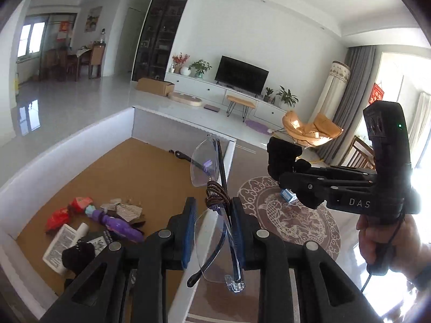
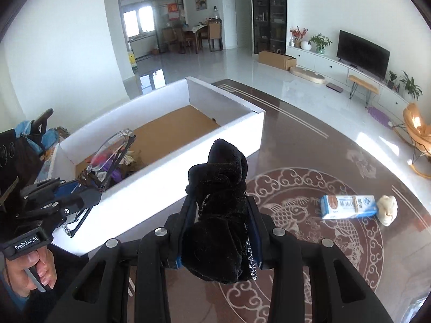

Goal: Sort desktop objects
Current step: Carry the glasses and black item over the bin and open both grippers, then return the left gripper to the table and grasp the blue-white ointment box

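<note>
My left gripper (image 1: 212,210) is shut on clear glasses (image 1: 206,161) with a brown cord wound round the frame, held over the near wall of a white box (image 1: 80,140) with a brown floor. The right wrist view shows that gripper (image 2: 87,188) and the glasses (image 2: 113,148) at the box's near left corner. My right gripper (image 2: 219,207) is shut on a bunched black sock (image 2: 223,177), above the brown patterned table (image 2: 309,242) just outside the box's side wall (image 2: 161,188). From the left wrist, the right gripper (image 1: 285,161) and sock (image 1: 282,148) hang to the right.
Inside the box lie red wrappers (image 1: 58,218), a purple toy (image 1: 118,226), a white tube (image 1: 60,250) and other small things. On the table at the right lie a blue and white carton (image 2: 347,207) and a white lump (image 2: 388,210). A person's hand (image 1: 385,239) grips each handle.
</note>
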`<state>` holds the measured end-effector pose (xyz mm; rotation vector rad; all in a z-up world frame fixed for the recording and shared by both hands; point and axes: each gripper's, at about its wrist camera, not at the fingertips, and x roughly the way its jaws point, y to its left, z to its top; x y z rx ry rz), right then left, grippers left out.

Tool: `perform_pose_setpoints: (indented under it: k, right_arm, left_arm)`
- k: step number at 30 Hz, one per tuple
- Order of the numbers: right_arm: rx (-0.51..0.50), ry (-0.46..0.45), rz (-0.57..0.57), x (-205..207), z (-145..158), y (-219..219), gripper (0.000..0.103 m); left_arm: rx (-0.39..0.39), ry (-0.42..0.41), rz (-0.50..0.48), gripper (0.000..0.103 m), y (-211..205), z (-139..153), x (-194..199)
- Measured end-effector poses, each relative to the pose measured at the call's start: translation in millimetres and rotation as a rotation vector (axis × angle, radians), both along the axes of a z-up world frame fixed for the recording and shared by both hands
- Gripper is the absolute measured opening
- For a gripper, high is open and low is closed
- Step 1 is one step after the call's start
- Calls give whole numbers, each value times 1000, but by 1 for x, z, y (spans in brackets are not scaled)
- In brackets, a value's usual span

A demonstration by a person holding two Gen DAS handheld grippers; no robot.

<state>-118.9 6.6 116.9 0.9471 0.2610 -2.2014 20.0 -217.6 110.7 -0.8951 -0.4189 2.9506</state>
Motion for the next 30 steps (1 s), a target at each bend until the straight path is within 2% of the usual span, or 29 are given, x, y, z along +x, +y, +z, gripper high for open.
perform_pose_setpoints:
  k: [4,8,9,11,12,13,14,15,16,19,20,21,23,27,30]
  right_arm:
    - [-59,-42,145,8,1,-95,37]
    - [-3,-143,250,27,-33,-166,37]
    - [24,-172,258,30,-44,-177,38]
    - [96,-226,246,33,-65,-192,43]
    - [107,-234,229,36,-72,-192,51]
    - [97,-231,217,36,-74,-188,58]
    - [72,-221,207,37,-74,-180,66]
    - [42,-206,198,39,-71,-171,73]
    - [11,-189,185,40,-66,-157,76]
    - [-74,-91,116,50,-54,-100,86]
    - [-88,-53,76,53,-52,-75,94]
    - [-93,-19,28,55,-53,-53,100]
    - [-72,13,-77,54,-67,-2,103]
    - [60,-1,-317,50,-112,112,103]
    - [122,-61,-508,44,-135,196,102]
  left_arm:
    - [-19,-122,147,25,-79,-14,-10]
    - [-36,-301,220,26,-127,-53,-27]
    - [-25,-342,225,29,-134,-63,-30]
    - [-16,-415,240,41,-142,-80,-34]
    - [3,-422,250,44,-143,-82,-33]
    - [5,-406,261,56,-142,-81,-31]
    - [-10,-384,270,66,-138,-78,-27]
    - [-32,-361,282,83,-134,-75,-23]
    - [-55,-337,290,87,-128,-71,-18]
    - [-83,-285,250,87,-105,-64,-5]
    - [-88,-272,228,87,-92,-60,-5]
    - [-92,-257,200,87,-79,-55,-4]
    - [-100,-221,127,87,-50,-48,0]
    - [-131,-153,-82,87,29,-30,4]
    - [-175,-145,-234,90,93,-33,2]
